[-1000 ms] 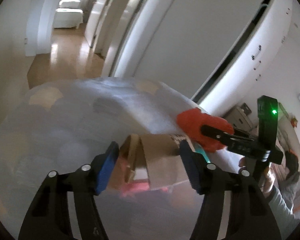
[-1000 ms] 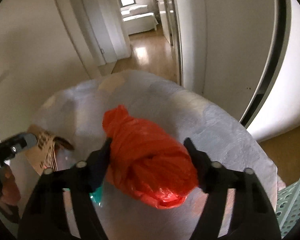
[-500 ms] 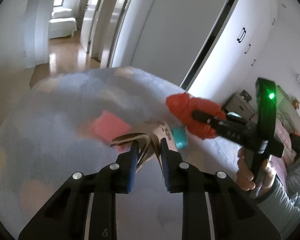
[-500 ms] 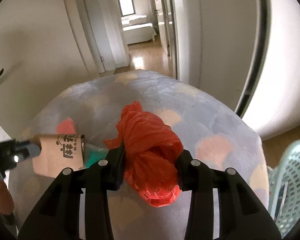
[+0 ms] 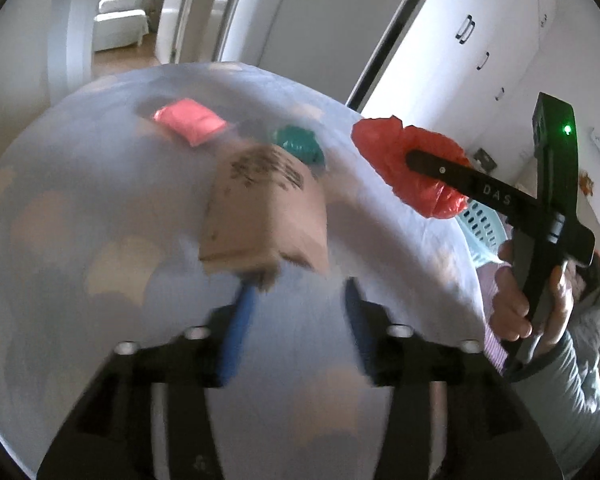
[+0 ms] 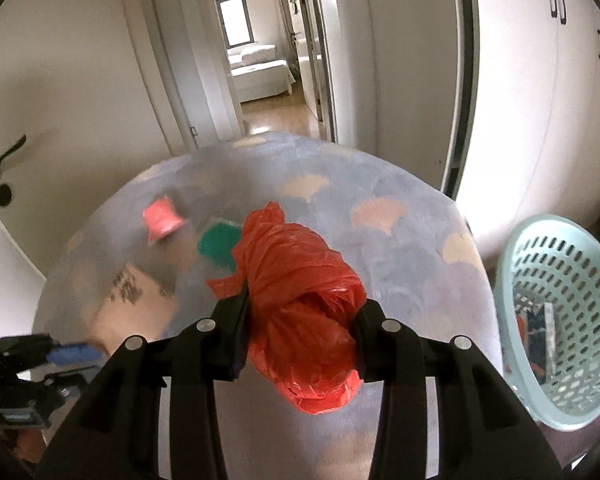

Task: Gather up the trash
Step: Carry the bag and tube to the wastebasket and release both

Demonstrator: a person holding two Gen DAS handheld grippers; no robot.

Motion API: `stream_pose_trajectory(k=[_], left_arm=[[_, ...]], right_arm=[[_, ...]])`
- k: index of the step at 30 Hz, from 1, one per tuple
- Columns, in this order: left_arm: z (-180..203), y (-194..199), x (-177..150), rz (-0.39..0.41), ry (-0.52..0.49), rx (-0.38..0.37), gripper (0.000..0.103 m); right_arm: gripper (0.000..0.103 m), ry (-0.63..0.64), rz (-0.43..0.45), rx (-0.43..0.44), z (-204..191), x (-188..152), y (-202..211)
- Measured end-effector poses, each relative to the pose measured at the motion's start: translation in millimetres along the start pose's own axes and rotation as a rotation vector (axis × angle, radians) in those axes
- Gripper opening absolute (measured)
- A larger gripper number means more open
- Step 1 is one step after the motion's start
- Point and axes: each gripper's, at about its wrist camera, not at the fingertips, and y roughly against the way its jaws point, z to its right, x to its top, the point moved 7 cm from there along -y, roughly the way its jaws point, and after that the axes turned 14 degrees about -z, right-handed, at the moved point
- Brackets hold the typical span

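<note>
My right gripper (image 6: 302, 308) is shut on a crumpled red plastic bag (image 6: 300, 300) and holds it above the bed; the bag also shows in the left wrist view (image 5: 412, 168). My left gripper (image 5: 296, 300) is open, its blue pads (image 5: 240, 320) apart. A brown cardboard box (image 5: 264, 208) sits just ahead of its fingertips, blurred; I cannot tell if it touches the left pad. It also shows in the right wrist view (image 6: 132, 300). A pink packet (image 5: 190, 120) and a green packet (image 5: 298, 146) lie on the bed beyond.
A pale green plastic basket (image 6: 556, 320) with some trash inside stands on the floor right of the bed (image 6: 400, 248). White wardrobe doors (image 5: 480, 40) are to the right. A doorway and hallway (image 6: 268, 80) lie beyond the bed's far end.
My left gripper has opened and let go of the cardboard box, which now lies ahead of it. My right gripper has lifted the red bag higher and toward the basket side.
</note>
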Motion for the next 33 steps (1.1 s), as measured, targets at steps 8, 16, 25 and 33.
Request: stream_pose_trajectory(k=[8, 16, 25, 33], left_arm=[[-14.7, 32.9, 18.0, 0.122, 0.041, 0.103, 0.071], [-18.5, -9.6, 49.8, 0.037, 0.050, 0.118, 0.071], [-15.3, -33.6, 49.6, -0.034, 0.032, 0.172, 0.033], [25.6, -18.6, 56.5, 0.028, -0.034, 0.108, 0.026]], right_arm=[[0.037, -0.045, 0.020, 0.018, 9.0, -18.0, 17.8], [0.037, -0.073, 0.026, 0.022, 12.8, -29.8, 31.9], [0.037, -0.114, 0.049, 0.027, 29.6, -38.5, 49.3], [0.037, -0.171, 0.078, 0.013, 50.6, -46.6, 65.4]])
